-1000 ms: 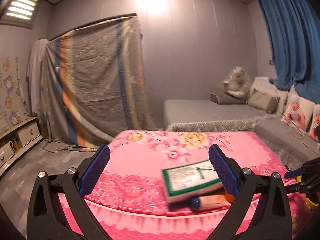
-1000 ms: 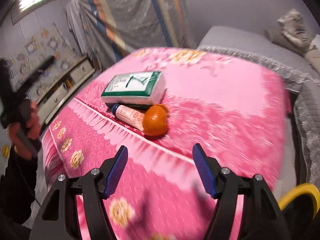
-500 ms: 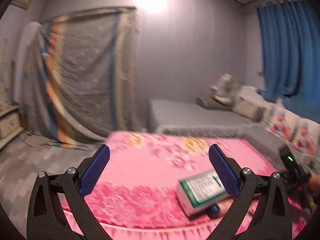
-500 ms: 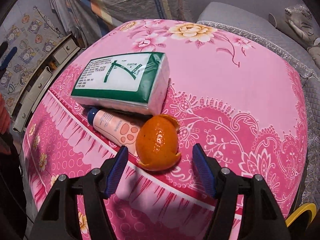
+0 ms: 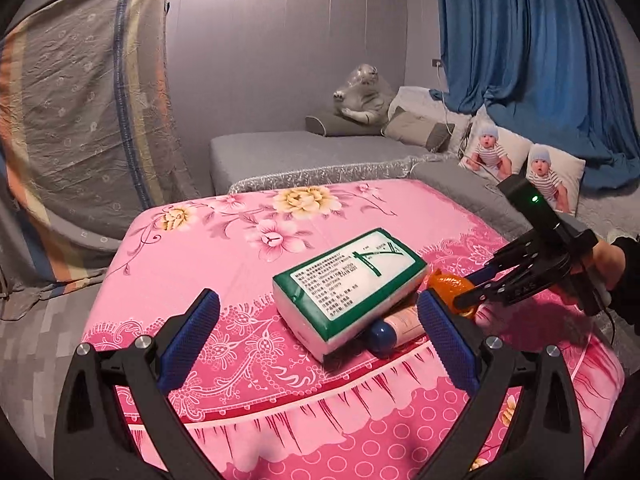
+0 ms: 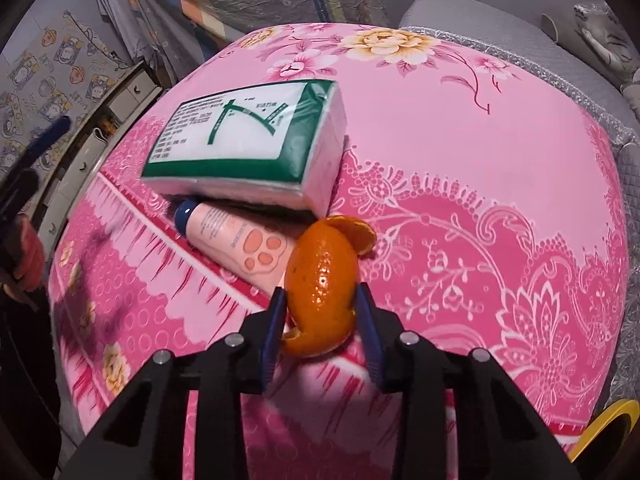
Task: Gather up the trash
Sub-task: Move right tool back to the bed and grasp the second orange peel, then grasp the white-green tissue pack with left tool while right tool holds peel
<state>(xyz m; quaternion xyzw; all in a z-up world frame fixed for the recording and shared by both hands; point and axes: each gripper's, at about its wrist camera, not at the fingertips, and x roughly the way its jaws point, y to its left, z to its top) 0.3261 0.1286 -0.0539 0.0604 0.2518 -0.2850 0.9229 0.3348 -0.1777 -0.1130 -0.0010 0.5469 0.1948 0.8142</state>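
**Orange peel between the right gripper's pads on the pink bed cover**

The orange peel point(image 6: 322, 280) is a hollow, curled shell of bright, pitted rind with a glossy highlight, one torn flap folded out at its far edge and a ragged lip at its near end. It lies on the pink flowered bed cover point(image 6: 460, 140), near its front, touching the end of a pink tube point(image 6: 244, 246) printed with a paw mark and capped in dark blue. The tube lies partly under a green-and-white tissue pack point(image 6: 244, 140), which leans on it with its near edge tilted up.

The right gripper point(image 6: 320, 312) points steeply down over the peel; its jaws are closing, with the blue pads against both sides of the rind. In the left wrist view the same gripper point(image 5: 476, 284) comes in from the right, held by a hand in a dark sleeve point(image 5: 604, 268).

The left gripper point(image 5: 320, 340) stands wide open above the cover's near edge, nothing between its pads; the tissue pack lies just beyond them.

Much of the peel is hidden there behind the tissue pack and the gripper's finger. The tube's far end is covered by the pack. A yellow rim point(image 6: 608, 428) at the lower right is cut off by the frame; what it belongs to cannot be told. The print on the pack is too small to read.
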